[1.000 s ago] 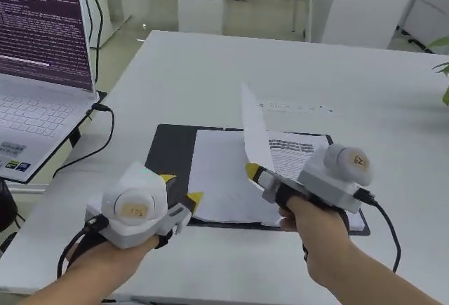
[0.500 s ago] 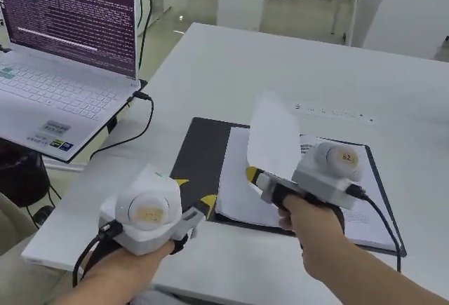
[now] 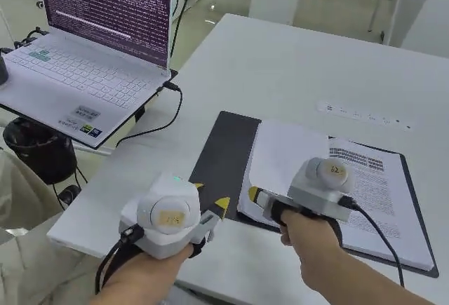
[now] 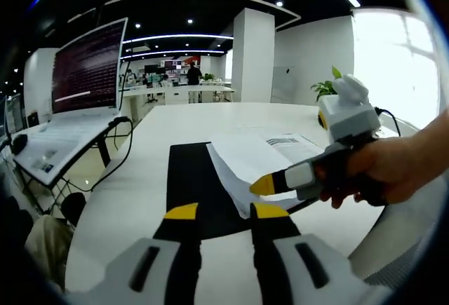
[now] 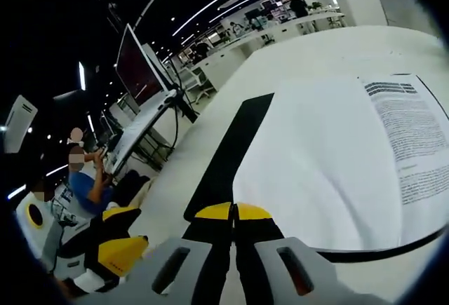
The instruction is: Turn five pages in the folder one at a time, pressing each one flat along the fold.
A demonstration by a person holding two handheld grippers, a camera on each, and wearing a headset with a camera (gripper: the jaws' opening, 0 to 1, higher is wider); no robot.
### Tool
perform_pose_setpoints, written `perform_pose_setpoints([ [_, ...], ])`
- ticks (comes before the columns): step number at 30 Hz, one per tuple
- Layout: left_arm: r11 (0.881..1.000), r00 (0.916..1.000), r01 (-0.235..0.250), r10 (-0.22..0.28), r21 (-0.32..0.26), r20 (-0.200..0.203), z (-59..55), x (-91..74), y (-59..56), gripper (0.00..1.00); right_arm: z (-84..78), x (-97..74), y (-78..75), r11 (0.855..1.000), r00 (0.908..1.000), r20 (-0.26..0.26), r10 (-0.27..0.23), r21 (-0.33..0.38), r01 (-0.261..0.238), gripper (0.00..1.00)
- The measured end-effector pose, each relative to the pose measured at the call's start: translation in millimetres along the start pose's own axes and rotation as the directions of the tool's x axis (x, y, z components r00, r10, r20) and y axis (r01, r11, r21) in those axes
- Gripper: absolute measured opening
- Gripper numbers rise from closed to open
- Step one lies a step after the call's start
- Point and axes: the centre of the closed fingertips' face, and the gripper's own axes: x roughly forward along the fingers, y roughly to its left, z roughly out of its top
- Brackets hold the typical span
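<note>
Lowered since a second earlier, the turned page [image 3: 280, 152] was no longer seen standing nearly upright; it was laid over to the left in a shallow bow across the left-hand sheets of the folder [image 3: 224, 154]. The folder was seen lying open on the white surface [image 3: 280, 59], its bare black inner cover at the left and a printed page [image 3: 379, 179] lying flat at the right.

The right claw [image 3: 254, 194] was held at the near edge of the folder. In the right gripper view its yellow tips [image 5: 232, 212] were pressed together, and the lower edge of the turned page appeared to be pinched between them. The sheet was seen running up and away from those tips, with the printed page beside it.

The left claw [image 3: 210, 195] was held over the surface just off the folder's near left corner. In the left gripper view its tips [image 4: 226, 212] were spread, with nothing between them, and were pointed towards the black cover.

A laptop [image 3: 98, 45] with a lit screen was seen well to the left, and a black cable [image 3: 158, 119] was trailed from it across the surface.
</note>
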Motion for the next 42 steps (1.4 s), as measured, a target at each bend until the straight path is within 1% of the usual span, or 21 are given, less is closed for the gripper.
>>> perform_pose_setpoints([
  [2,1.000,1.0000,0.001,-0.001,0.004,-0.004,-1.0,0.2,-0.7,0.26,-6.4,3.7,-2.6,1.000,0.9996,-0.028,-0.006,-0.002,0.006,0.00],
  [4,1.000,1.0000,0.005,-0.005,0.010,-0.003,-1.2,0.8,-1.4,0.25,-10.4,6.6,-4.1,1.000,0.9992,-0.040,-0.010,-0.004,0.010,0.00],
  [9,1.000,0.9998,0.013,-0.013,0.021,-0.015,-3.2,0.6,-3.2,0.25,-19.1,12.4,-8.9,1.000,0.9972,-0.073,-0.018,0.003,0.019,0.00],
  [11,1.000,0.9998,0.014,-0.014,0.017,-0.016,-2.9,0.4,-3.4,0.25,-19.0,12.6,-6.9,1.000,0.9976,-0.069,-0.003,0.016,0.004,0.00],
  [12,1.000,0.9997,0.014,-0.014,0.015,-0.018,-2.9,0.6,-3.1,0.26,-19.6,12.7,-7.4,1.000,0.9973,-0.073,-0.003,0.016,0.004,0.00],
  [14,1.000,0.9994,0.017,-0.017,0.014,-0.030,-3.4,1.8,-2.5,0.26,-18.9,12.0,-5.4,1.000,0.9977,-0.068,0.009,-0.003,-0.009,0.00],
  [15,1.000,0.9990,0.027,-0.026,0.007,-0.035,-3.8,2.5,-3.7,0.26,-19.3,11.7,-5.3,1.000,0.9975,-0.070,0.011,-0.007,-0.011,0.00],
  [18,0.999,0.9977,0.046,-0.045,0.025,-0.051,-3.9,4.6,-5.0,0.26,-20.5,12.0,-8.1,1.000,0.9969,-0.075,0.024,0.008,-0.024,0.00],
  [22,0.998,0.9967,0.055,-0.053,0.024,-0.060,0.1,8.4,-3.8,0.26,-22.3,11.0,-4.2,0.998,0.9956,-0.070,0.062,0.016,-0.061,0.03],
  [24,0.997,0.9960,0.060,-0.057,0.043,-0.069,1.6,10.7,-4.0,0.26,-25.6,10.8,-1.3,0.996,0.9933,-0.077,0.087,0.030,-0.085,0.04],
  [26,0.996,0.9955,0.065,-0.061,0.054,-0.073,3.5,13.0,-5.0,0.26,-27.7,9.4,-0.4,0.995,0.9923,-0.077,0.097,0.025,-0.095,0.03],
  [28,0.996,0.9949,0.070,-0.065,0.062,-0.077,5.3,15.2,-6.5,0.26,-30.2,7.3,2.2,0.993,0.9902,-0.078,0.116,0.035,-0.113,0.04],
  [32,0.993,0.9934,0.081,-0.074,0.083,-0.087,7.4,20.5,-10.8,0.26,-30.7,-0.2,3.6,0.990,0.9873,-0.074,0.140,0.042,-0.137,0.06],
  [35,0.991,0.9917,0.095,-0.085,0.097,-0.096,7.8,25.2,-16.0,0.26,-27.1,-6.6,0.7,0.989,0.9873,-0.058,0.148,0.022,-0.147,0.06],
  [36,0.990,0.9909,0.099,-0.088,0.102,-0.102,7.3,27.0,-17.5,0.26,-25.8,-8.3,-1.7,0.988,0.9871,-0.054,0.151,0.028,-0.149,0.06],
  [38,0.987,0.9885,0.114,-0.101,0.116,-0.112,6.2,33.0,-23.1,0.26,-17.9,-15.7,-8.1,0.987,0.9875,-0.020,0.156,0.035,-0.155,0.06],
  [40,0.984,0.9866,0.125,-0.110,0.125,-0.121,4.9,37.8,-27.2,0.25,-12.8,-21.4,-13.3,0.987,0.9877,0.000,0.157,0.035,-0.156,0.05],
  [42,0.982,0.9832,0.139,-0.121,0.128,-0.136,1.5,46.2,-32.3,0.25,-6.4,-28.7,-21.2,0.988,0.9881,0.023,0.152,0.037,-0.153,0.06],
])
